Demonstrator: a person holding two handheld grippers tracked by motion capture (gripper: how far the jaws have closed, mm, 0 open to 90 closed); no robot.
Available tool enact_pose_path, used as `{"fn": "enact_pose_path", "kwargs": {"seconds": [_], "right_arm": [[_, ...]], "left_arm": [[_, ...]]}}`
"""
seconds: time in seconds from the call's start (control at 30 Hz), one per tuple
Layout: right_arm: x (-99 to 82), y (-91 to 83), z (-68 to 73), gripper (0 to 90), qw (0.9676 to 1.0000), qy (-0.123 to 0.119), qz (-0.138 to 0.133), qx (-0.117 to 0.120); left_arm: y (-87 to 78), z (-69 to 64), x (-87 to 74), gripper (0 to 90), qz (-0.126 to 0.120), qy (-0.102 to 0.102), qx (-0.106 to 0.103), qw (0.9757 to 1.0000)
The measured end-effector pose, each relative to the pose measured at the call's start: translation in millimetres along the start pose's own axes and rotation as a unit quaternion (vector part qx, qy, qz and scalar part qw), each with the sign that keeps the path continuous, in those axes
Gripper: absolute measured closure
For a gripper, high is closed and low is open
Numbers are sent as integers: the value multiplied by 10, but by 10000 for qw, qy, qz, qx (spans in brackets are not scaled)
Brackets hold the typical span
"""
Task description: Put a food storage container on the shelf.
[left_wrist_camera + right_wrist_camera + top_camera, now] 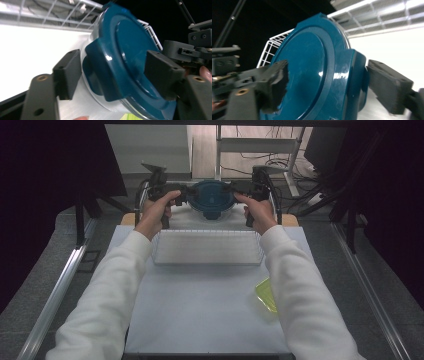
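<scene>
**Two grippers flank a lidded container over the wire basket**

Where the table [200,315] lies nearest, a yellow-green item [266,295] sits aside, clear of the work. Beyond it stands the white wire basket [207,247]. Farther still, the round container with the teal lid [212,198] is flanked at opposite latch tabs by the left gripper [184,196] and right gripper [239,196], likely for a level carry. Both sets of jaws stand spread around the tabs, pads not visibly pressing.

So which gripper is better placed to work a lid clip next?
Probably the left gripper: its jaws sit on either side of a clip of the blue lid, one under the clip. The right gripper also straddles a clip, less squarely.
</scene>
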State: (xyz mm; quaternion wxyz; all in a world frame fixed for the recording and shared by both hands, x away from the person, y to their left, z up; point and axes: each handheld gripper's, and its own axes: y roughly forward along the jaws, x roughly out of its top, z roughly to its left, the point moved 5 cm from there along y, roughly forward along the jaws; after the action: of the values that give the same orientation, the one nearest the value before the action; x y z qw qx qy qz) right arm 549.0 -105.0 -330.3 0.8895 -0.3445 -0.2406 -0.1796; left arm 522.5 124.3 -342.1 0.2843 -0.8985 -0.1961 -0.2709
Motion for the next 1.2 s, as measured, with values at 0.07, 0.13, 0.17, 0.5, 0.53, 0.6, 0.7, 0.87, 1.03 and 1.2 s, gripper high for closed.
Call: {"fn": "enact_pose_path", "kwargs": {"seconds": [0.07, 0.13, 0.17, 0.5, 0.53, 0.6, 0.7, 0.87, 1.03, 1.2], "right_arm": [[12, -61, 12, 128, 9995, -241, -104, -148], [12, -123, 34, 111, 9991, -371, -151, -132], [5, -163, 54, 104, 9987, -468, -168, -141], [-184, -547, 187, 162, 9832, -1778, -214, -349], [-221, -591, 198, 168, 9814, -1878, -202, -338], [-297, -659, 211, 185, 9789, -2015, -158, -290], [-459, -796, 214, 200, 9743, -2235, -168, -210], [-725, -1019, 162, 227, 9666, -2548, -274, -101], [-1014, -1229, 15, 242, 9603, -2775, -288, -64], [-1276, -1373, -166, 244, 9606, -2773, -203, -68]], "left_arm": [[-60, -19, 6, 262, -88, 103, 76, 9999], [-114, -49, -6, 237, -116, 267, 156, 9995], [-132, -62, -13, 217, -116, 318, 192, 9992], [-423, -383, -353, 207, -184, 1425, 525, 9882], [-451, -402, -411, 210, -155, 1492, 518, 9873], [-503, -432, -526, 209, -117, 1587, 493, 9860], [-604, -465, -681, 210, -123, 1713, 444, 9841], [-771, -493, -1019, 216, -166, 1860, 336, 9818], [-841, -455, -1347, 221, -94, 1920, 272, 9810], [-859, -365, -1697, 222, 9, 1998, 408, 9790]]}}
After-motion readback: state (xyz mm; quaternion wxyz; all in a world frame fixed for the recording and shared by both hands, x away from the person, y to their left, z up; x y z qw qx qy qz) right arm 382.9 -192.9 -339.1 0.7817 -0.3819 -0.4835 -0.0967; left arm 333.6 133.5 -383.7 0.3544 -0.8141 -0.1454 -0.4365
